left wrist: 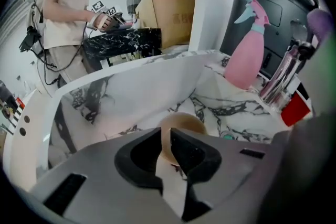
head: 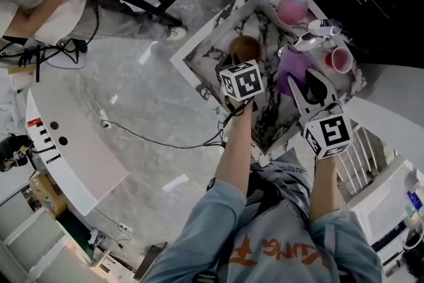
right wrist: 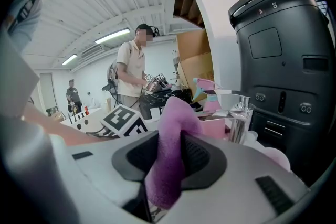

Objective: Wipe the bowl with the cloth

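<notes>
Marble-veined tabletop [head: 207, 55] filled the upper right of the head view. Left tongs [head: 233, 64] were clamped on the rim of the brown bowl [head: 246, 46]. Right tongs [head: 311, 91] pinched the purple cloth [head: 293, 66], near the bowl's right side but not touching it.

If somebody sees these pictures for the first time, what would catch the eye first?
Most likely the purple cloth, bright and pinched in the right gripper at the right side of the marbled sink. Next comes the brown bowl, held by its rim in the left gripper over the basin. A pink spray bottle stands at the sink's far edge.
</notes>
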A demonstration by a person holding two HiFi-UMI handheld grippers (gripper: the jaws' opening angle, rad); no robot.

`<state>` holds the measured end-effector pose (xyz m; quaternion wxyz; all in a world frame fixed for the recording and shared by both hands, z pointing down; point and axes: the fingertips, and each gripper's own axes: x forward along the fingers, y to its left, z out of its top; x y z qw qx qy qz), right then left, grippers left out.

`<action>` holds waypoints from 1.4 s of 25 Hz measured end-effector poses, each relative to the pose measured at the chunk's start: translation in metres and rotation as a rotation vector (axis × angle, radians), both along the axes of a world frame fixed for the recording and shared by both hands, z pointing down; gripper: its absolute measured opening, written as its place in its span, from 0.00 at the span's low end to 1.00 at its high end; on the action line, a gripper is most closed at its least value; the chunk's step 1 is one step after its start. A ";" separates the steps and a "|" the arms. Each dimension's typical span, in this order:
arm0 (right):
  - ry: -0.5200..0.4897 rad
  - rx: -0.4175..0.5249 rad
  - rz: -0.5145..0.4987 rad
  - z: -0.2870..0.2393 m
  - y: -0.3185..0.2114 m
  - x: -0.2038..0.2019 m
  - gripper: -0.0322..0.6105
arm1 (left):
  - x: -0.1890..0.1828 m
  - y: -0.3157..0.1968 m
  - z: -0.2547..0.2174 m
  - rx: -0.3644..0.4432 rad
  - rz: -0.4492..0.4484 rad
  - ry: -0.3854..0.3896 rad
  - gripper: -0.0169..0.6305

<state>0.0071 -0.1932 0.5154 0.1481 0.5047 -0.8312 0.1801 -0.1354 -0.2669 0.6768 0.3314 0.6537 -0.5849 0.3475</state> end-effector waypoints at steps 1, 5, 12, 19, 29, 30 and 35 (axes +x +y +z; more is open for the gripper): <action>0.003 -0.001 -0.002 0.001 -0.001 0.000 0.25 | 0.001 -0.001 0.006 -0.013 0.013 -0.005 0.09; 0.012 -0.004 -0.015 0.002 -0.007 -0.001 0.25 | 0.004 -0.006 0.024 -0.045 0.048 -0.001 0.30; 0.011 -0.012 -0.012 0.003 -0.011 -0.001 0.25 | -0.007 -0.012 0.052 -0.133 -0.057 0.067 0.31; 0.017 -0.021 -0.016 0.002 -0.005 0.002 0.25 | -0.011 -0.005 0.073 -0.221 -0.109 0.116 0.08; 0.024 0.038 -0.060 -0.022 0.017 0.015 0.25 | -0.009 0.003 0.010 -0.075 -0.187 0.216 0.07; 0.022 0.042 -0.059 -0.024 0.020 0.017 0.25 | -0.007 0.005 0.001 -0.054 -0.195 0.242 0.07; 0.007 0.074 -0.081 -0.036 0.034 0.026 0.25 | -0.004 0.024 -0.047 0.061 -0.227 0.332 0.07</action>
